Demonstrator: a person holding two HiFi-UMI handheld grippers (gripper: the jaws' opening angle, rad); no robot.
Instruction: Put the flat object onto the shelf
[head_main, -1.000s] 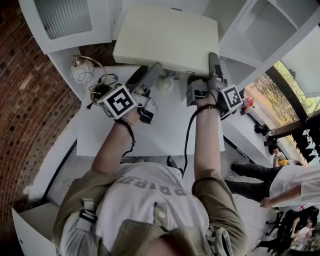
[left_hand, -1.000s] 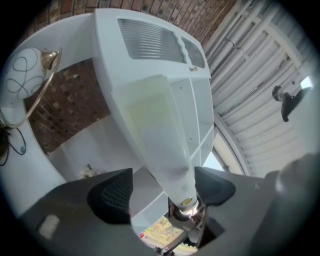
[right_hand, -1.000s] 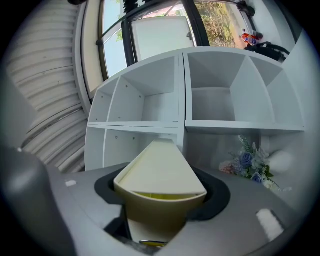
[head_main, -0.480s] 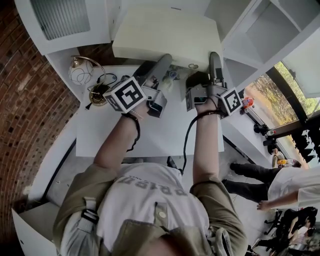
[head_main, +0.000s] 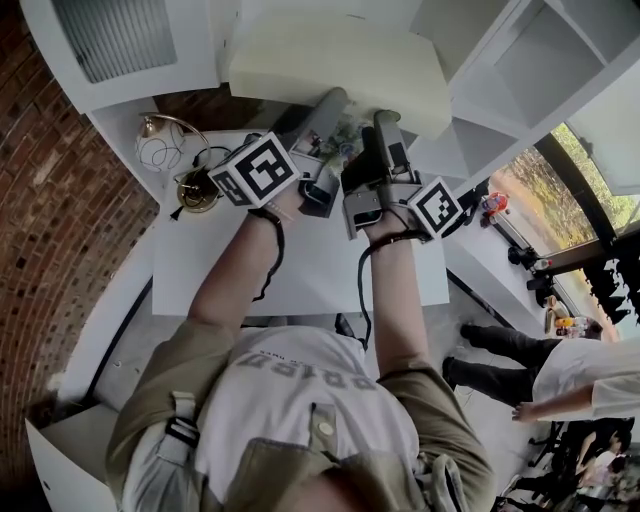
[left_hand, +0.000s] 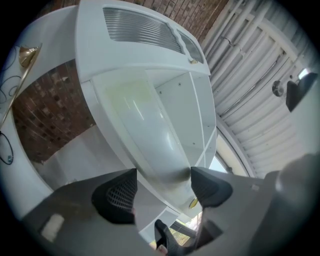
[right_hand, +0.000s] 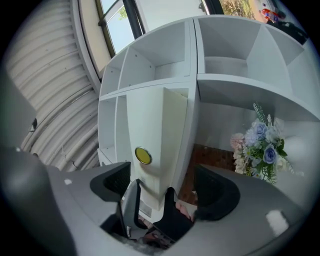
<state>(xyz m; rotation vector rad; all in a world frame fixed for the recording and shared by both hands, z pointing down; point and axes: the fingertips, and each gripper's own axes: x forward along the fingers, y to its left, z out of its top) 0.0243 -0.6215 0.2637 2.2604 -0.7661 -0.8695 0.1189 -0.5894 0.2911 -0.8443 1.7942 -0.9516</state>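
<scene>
Your left gripper (left_hand: 162, 174) has just closed in and now pinches the near end of the flat object (left_hand: 137, 117), with a pad on each side. From those jaws the cream flat object runs up and away, tilted, into the white shelf (left_hand: 195, 115) ahead. You cannot tell whether its far end rests on a board there. Left of this gripper, past the flat object, is a brick wall (left_hand: 45, 112).

Your right gripper (right_hand: 162, 172), just beside the left one, is spread and has just narrowed a little. The same flat object stands between its jaws but farther ahead, with a gap before the right pad. A yellow round sticker (right_hand: 143, 155) sits on it just above the left jaw. Right of that gripper, flowers (right_hand: 260, 145) stand beneath a shelf board. Below both grippers lies the white table (head_main: 300, 270).
</scene>
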